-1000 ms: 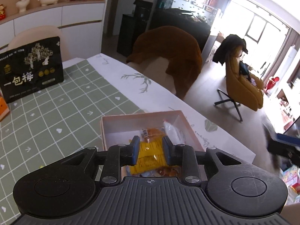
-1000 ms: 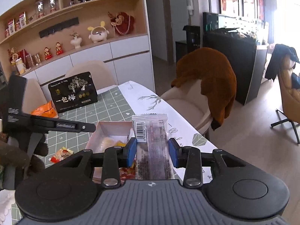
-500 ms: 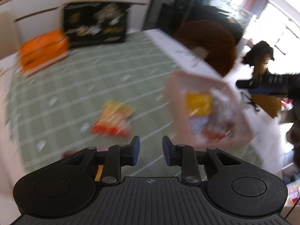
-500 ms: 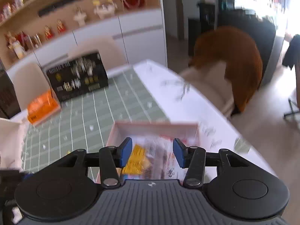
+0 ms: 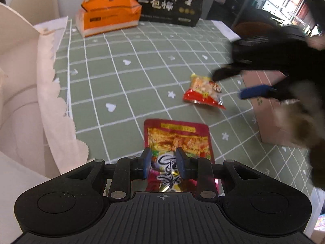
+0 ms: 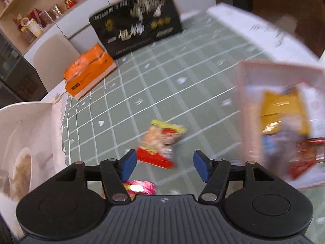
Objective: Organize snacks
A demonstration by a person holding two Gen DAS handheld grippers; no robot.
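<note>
Left wrist view, left to right: white carton with a scalloped paper edge [image 5: 50,93] at 9 o'clock; orange tissue pack [image 5: 108,13] at 11 o'clock on the green checked tablecloth [image 5: 126,85]; black gift box with gold print [image 5: 169,2] at 12 o'clock, just beside the tissue pack; dark red snack pouch [image 5: 176,142] lying flat at centre, its near end under the left gripper [image 5: 163,162]; blue pads stand a narrow gap apart above the pouch, nothing pinched between them, fingers released; small red-and-yellow snack packet [image 5: 203,91] at 2 o'clock, apart from the pouch; right gripper [image 5: 239,83] blurred at 3 o'clock, one blue pad [image 5: 254,91] just beside that packet; pink box [image 5: 270,111] partly behind it.

Right wrist view, blurred, left to right: white carton [image 6: 30,132] at 9 o'clock; tissue pack [image 6: 89,71] at 10 o'clock; gift box [image 6: 138,24] at 12 o'clock; snack packet [image 6: 160,142] flat on the cloth at centre, lying between and beyond the blue pads; jaws opening, pads well apart, not touching it; pink pouch edge [image 6: 140,187] at 6 o'clock; pink box [image 6: 249,101] at 3 o'clock, holding a yellow packet [image 6: 282,111] and other wrapped snacks.
</note>
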